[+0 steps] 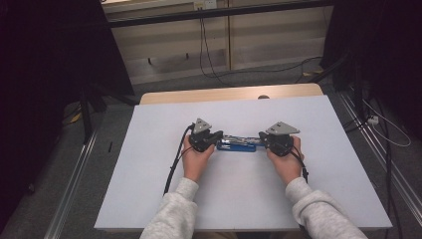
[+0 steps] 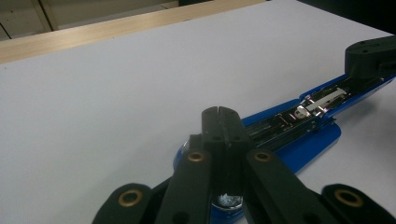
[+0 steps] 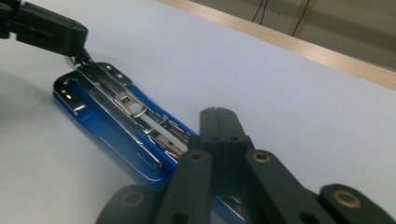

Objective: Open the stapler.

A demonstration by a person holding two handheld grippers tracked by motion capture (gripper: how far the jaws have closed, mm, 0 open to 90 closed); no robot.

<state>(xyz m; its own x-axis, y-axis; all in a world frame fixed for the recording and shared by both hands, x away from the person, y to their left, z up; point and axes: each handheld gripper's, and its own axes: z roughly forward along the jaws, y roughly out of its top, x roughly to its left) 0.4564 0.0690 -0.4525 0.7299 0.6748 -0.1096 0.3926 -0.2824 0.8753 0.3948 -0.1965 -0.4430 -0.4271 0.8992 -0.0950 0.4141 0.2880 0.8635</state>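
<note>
Grey fleecy sleeves (image 1: 318, 209) come in at the near edge of the pale, smooth table (image 1: 249, 199). The left gripper (image 1: 213, 139) and right gripper (image 1: 264, 139), matte black with brass rivets, meet the two ends of a long blue stapler (image 1: 238, 145). It lies flat at mid-table, its shiny metal track exposed. Both pairs of jaws are pressed together; whether they pinch the stapler isn't clear.
</note>
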